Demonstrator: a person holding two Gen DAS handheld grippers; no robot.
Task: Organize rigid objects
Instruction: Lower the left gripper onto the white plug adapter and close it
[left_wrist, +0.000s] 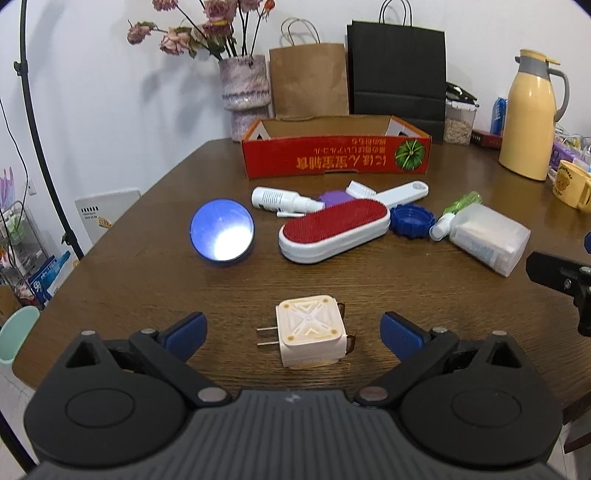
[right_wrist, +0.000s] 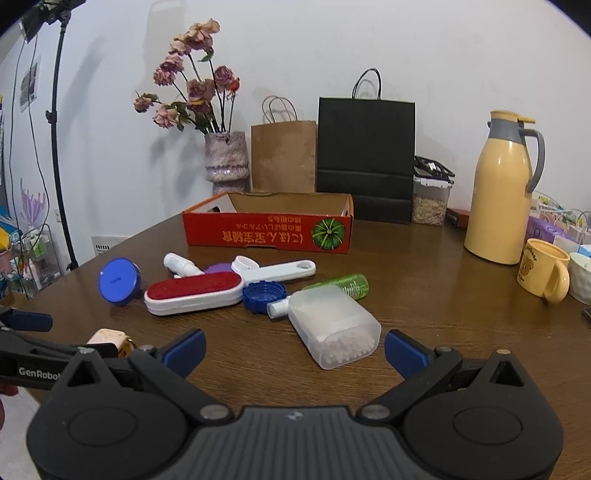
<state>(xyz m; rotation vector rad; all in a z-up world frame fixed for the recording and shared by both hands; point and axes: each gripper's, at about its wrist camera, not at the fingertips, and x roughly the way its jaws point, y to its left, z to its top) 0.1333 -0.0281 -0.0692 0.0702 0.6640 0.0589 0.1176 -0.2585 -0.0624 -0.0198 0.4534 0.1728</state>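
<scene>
Left gripper (left_wrist: 293, 332): jaws held wide apart, nothing clamped. A cream plug adapter (left_wrist: 312, 330) is seen lying on the wooden table (left_wrist: 147, 266) between the blue fingertips (left_wrist: 186, 330), clear of both, prongs pointing to 9 o'clock.

Right gripper (right_wrist: 295, 349): jaws likewise spread apart and empty. A translucent box of cotton swabs (right_wrist: 334, 325) is seen just ahead of the gap at 12 o'clock, lying on its side, not touched by either pad.

From the left wrist view, outward from the adapter:
- Blue round lid (left_wrist: 222, 229) at 11 o'clock, tilted, glare on its face.
- Red-faced lint brush (left_wrist: 334, 229) at 12 o'clock, at the near edge of the pile.
- White spray bottle (left_wrist: 282, 199) and a purple disc (left_wrist: 334, 197) partly hidden behind the brush.
- White long-handled brush (left_wrist: 399, 192) laid across the back of the pile.
- Blue scalloped cap (left_wrist: 412, 219) just right of the lint brush.
- Small green bottle (left_wrist: 463, 202) beside the swab box, at 2 o'clock.
- Red cardboard tray (left_wrist: 334, 157) farther out at 12 o'clock, open top, well apart from the grippers; its floor is not visible.

The pile is noted between the tray and both grippers.
</scene>
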